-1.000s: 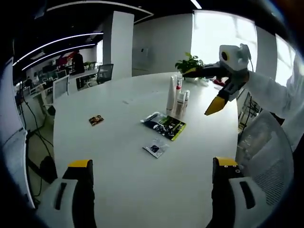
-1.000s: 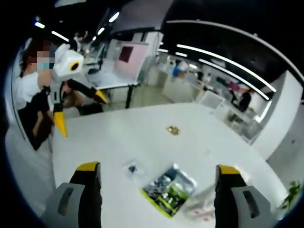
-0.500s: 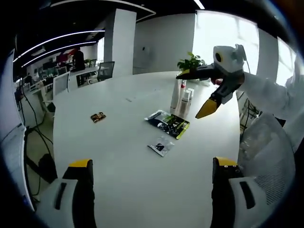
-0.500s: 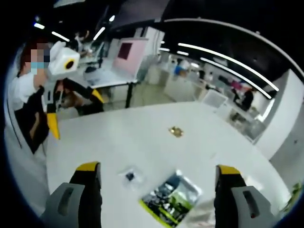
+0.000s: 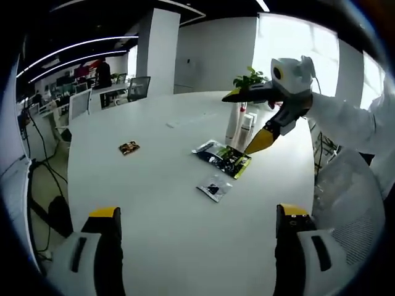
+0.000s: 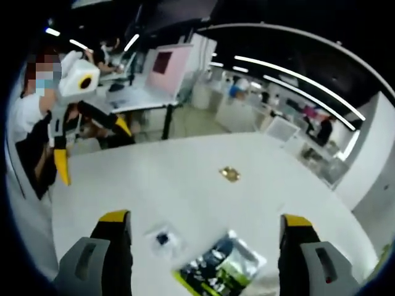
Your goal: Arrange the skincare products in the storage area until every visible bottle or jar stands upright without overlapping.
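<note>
Worktop (image 5: 166, 203): a large white rounded surface is carrying everything; in the right gripper view (image 6: 185, 179) it is running back toward an open office with desks and ceiling light strips.
Skincare bottles (image 5: 242, 127): a small cluster of white tubes and bottles is standing upright at the far side of the worktop, just in front of a potted plant (image 5: 249, 79); they are too small to count surely, and whether they are touching each other cannot be told.
Green-and-black pouch (image 5: 223, 158): it is lying flat on the worktop just on the near side of the bottles; in the right gripper view (image 6: 221, 269) it is showing between the two fingers near the bottom edge.
Small clear sachet (image 5: 215, 187): it is lying flat near the pouch, on the side away from the bottles (image 6: 163, 238).
Small brown packet (image 5: 128, 147): it is lying alone, well apart from the pouch, toward the office side (image 6: 230, 174).
Left gripper (image 5: 197, 213): its fingers are spread wide apart over bare worktop, gripping nothing; it is also appearing in the right gripper view (image 6: 92, 151), held by a person beyond the worktop edge.
Right gripper (image 6: 207, 219): its fingers are wide apart with nothing between them; seen from the left gripper view (image 5: 247, 120), it is hanging in the air beside the bottles, one yellow-tipped finger pointing down toward the pouch.
</note>
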### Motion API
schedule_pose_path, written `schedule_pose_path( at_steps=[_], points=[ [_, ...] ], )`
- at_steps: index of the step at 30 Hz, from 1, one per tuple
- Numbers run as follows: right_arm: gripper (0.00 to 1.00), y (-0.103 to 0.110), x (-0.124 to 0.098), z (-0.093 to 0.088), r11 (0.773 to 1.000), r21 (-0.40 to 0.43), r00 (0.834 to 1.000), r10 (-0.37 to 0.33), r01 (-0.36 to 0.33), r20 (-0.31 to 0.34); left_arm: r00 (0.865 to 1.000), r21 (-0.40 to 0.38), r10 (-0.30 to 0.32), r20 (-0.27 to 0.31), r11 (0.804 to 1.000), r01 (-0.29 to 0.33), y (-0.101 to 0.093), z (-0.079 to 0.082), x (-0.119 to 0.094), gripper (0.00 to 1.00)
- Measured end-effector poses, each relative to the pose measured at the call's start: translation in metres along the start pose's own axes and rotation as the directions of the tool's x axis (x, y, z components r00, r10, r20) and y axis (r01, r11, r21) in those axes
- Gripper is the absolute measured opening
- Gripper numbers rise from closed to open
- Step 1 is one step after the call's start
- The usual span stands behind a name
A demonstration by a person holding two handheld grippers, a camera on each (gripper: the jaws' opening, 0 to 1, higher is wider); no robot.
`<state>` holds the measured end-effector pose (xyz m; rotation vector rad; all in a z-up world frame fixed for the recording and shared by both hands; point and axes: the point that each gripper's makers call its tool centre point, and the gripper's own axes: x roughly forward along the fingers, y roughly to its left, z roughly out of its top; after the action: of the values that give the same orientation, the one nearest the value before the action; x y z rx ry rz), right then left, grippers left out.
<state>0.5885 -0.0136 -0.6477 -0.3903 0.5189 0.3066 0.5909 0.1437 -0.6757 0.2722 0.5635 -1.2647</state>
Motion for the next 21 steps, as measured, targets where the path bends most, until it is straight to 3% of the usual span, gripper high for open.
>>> schedule_pose_path(
  at_steps=[21],
  points=[
    [0.97,-0.008,0.060,0.009,0.999,-0.040,1.000,0.023,-0.023,-0.005,1.000,-0.012,0.005,-0.020,1.000,-0.005,0.018,-0.010,0.011,0.99]
  ],
)
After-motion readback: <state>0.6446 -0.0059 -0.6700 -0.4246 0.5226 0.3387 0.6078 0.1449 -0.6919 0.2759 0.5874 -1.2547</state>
